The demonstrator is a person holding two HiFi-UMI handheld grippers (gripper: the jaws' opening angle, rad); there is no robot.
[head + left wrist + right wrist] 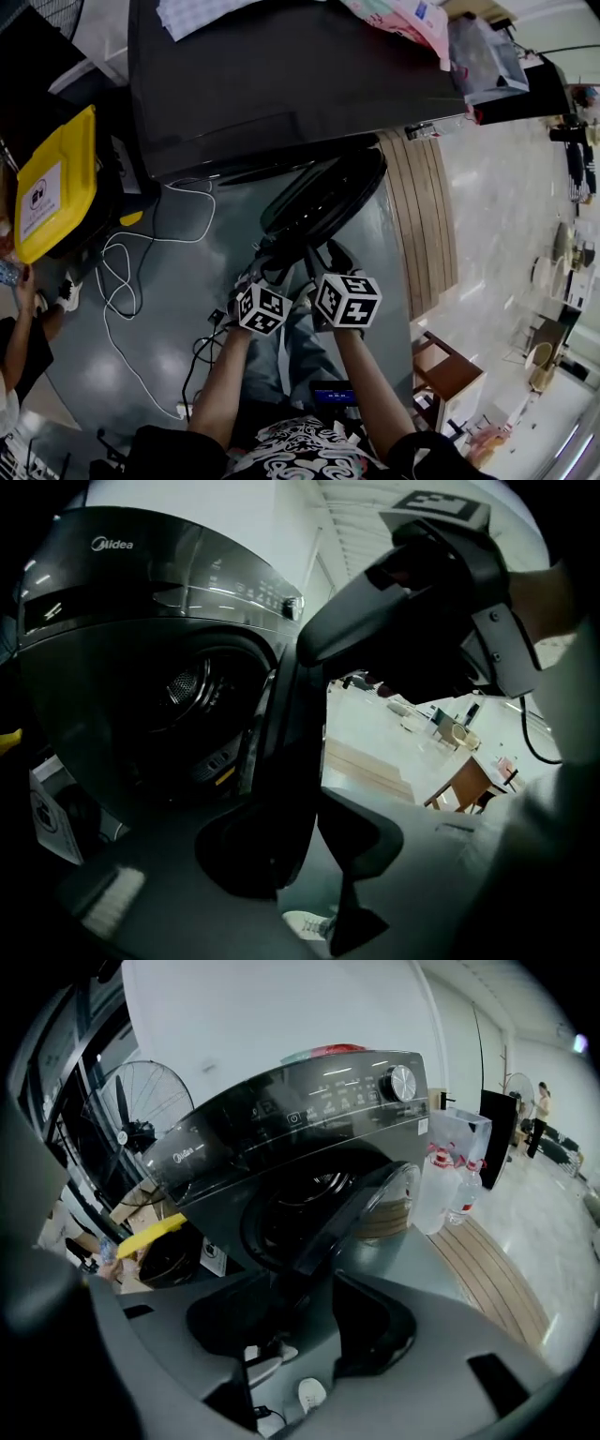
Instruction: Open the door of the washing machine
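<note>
A dark front-loading washing machine [281,84] stands ahead, its round door [323,202] swung well out from the drum opening [300,1194]. In the left gripper view the door [291,742] runs edge-on between my left gripper's [314,803] jaws, and both tips lie against its lower rim. My right gripper [309,1307] is open, the door's rim [356,1208] passing loosely between its spread jaws. In the head view both grippers, left [274,262] and right [330,255], sit side by side at the door's near edge. The right gripper's marker cube [441,503] shows above the door.
A yellow-lidded bin [52,183] and white cables [141,272] lie on the floor to the left. A wood-strip platform [422,206] with water bottles [450,1190] is right of the machine. Cloth [197,14] lies on its top. A small wooden table [450,370] stands near right.
</note>
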